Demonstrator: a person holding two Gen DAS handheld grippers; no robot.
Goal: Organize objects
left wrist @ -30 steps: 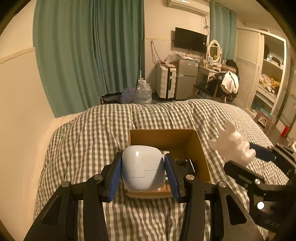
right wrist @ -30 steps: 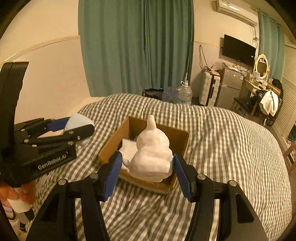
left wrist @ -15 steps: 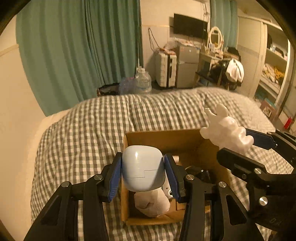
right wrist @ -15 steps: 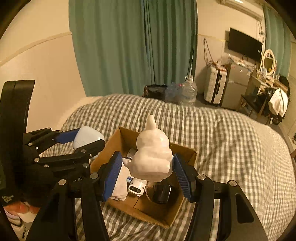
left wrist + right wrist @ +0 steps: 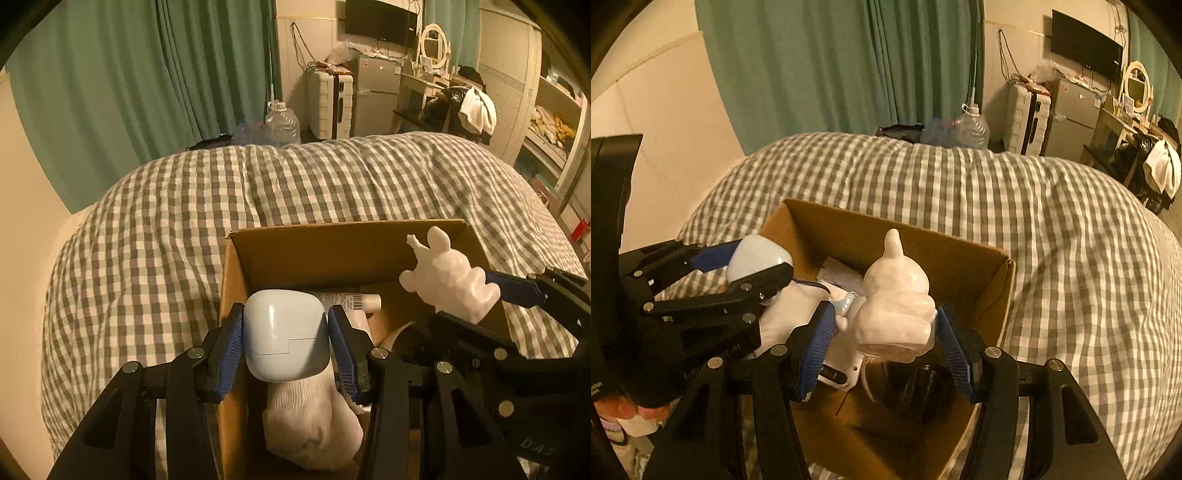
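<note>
Both grippers have come down and forward since the earlier frames, from above the near edge of the box (image 5: 332, 251) to right over its open top, and its contents now show. The left gripper (image 5: 286, 345) is clamped on a pale blue case (image 5: 286, 339), its pads pressed flat on both sides; the case hangs over the near left part of the box, above a white sock (image 5: 314, 424). The right gripper (image 5: 886, 336) is closed on a white figurine (image 5: 895, 302), held upright over the near right part, above a dark round thing I cannot identify.

Already in the box: the sock, a white tube (image 5: 351, 301) with a barcode label, a small white device (image 5: 836, 369) and the dark thing. So the task looks well along. What is left, as I judge it, is to lower and release these two items; the checked quilt (image 5: 166, 221) around the box shows nothing else loose, though part of it is hidden.

Writing: the tube's print is too small to read, and the lettering on the gripper bodies is cut off and not legible
</note>
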